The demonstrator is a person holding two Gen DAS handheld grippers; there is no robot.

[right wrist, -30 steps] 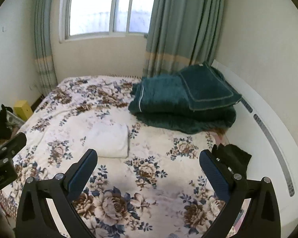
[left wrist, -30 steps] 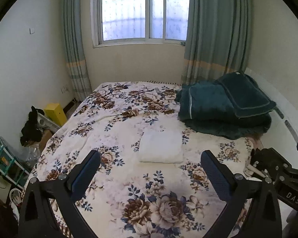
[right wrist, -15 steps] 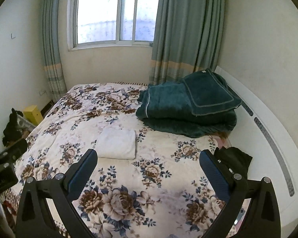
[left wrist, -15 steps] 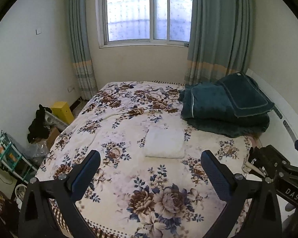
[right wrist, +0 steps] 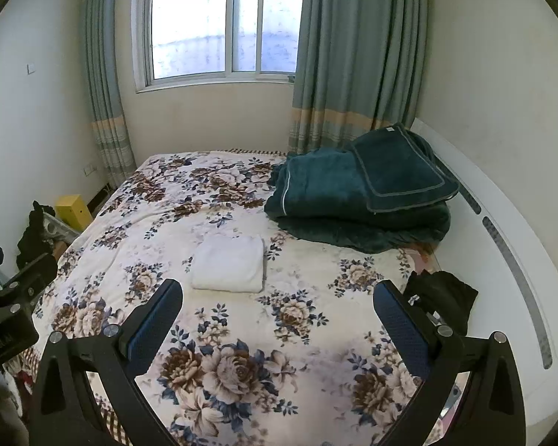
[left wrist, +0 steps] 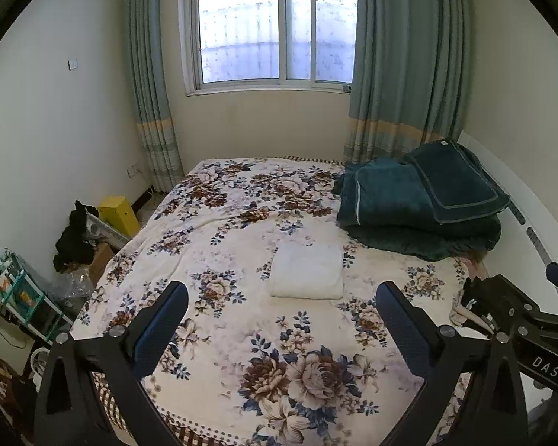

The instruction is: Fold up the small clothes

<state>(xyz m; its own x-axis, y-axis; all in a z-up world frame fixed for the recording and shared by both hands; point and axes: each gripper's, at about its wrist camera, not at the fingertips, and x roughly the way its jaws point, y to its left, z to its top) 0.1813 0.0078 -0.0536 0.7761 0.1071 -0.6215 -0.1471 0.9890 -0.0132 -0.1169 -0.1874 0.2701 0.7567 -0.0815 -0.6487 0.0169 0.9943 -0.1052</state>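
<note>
Left gripper nearest the camera, black frame with blue pads, jaws spread wide and holding nothing, raised above the near end of the bed, well short of the folded white cloth. Right gripper same state: jaws spread wide, nothing between them, also raised over the near end of the bed. In the left wrist view the right gripper body shows at the right edge, well right of the cloth; in the right wrist view the left gripper body shows at the left edge.

Floral cream bedspread with brown and blue roses covers the bed. The folded white cloth is a flat rectangular stack lying on the bedspread around mid-bed, not touched by either gripper. Right of the cloth at the bed edge, a crumpled black garment. Beyond the cloth and to its right, a folded dark teal blanket pile, near the white headboard. Left of the cloth, off the bed on the floor, a yellow box and dark clothes. Farthest beyond the cloth, window with grey-green curtains
</note>
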